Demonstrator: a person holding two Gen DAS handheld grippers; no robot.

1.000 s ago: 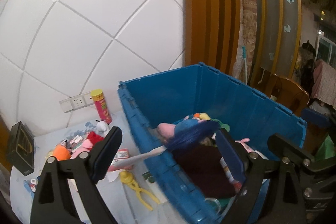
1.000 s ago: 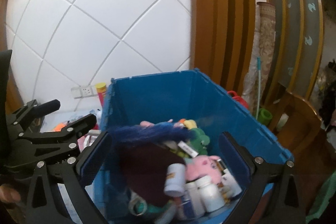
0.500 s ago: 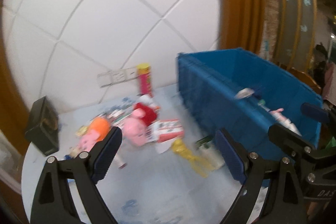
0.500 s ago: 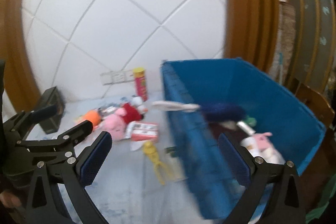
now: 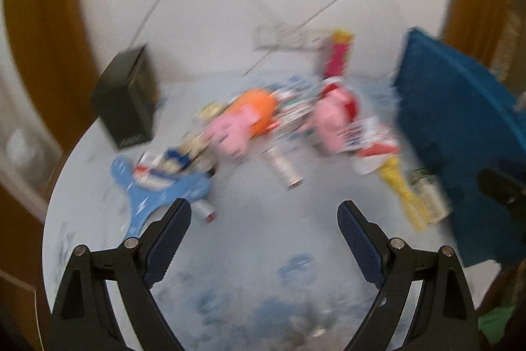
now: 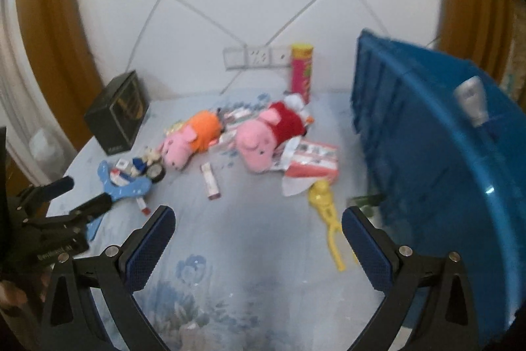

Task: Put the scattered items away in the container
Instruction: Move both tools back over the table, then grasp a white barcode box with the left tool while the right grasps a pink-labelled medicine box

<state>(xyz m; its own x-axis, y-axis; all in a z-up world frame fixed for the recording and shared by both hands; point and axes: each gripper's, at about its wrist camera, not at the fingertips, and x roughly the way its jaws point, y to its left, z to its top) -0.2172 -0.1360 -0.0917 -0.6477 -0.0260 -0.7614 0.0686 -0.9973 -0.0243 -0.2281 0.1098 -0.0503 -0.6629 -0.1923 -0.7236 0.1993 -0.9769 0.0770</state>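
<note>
Toys lie scattered on the table [image 6: 263, 252], left of the blue bin [image 6: 443, 186] at 3 o'clock: the red-dressed pig toy [image 6: 268, 134] rests on its side, long axis from 7 to 1 o'clock, snout toward 7. It looks soft and light, so a pinch across the stuffed body should hold; the yellow clip [image 6: 325, 216], likely rigid plastic, points its handles toward 5 o'clock. Left gripper [image 5: 263, 229] and right gripper [image 6: 258, 231] both stand wide apart, empty.
</note>
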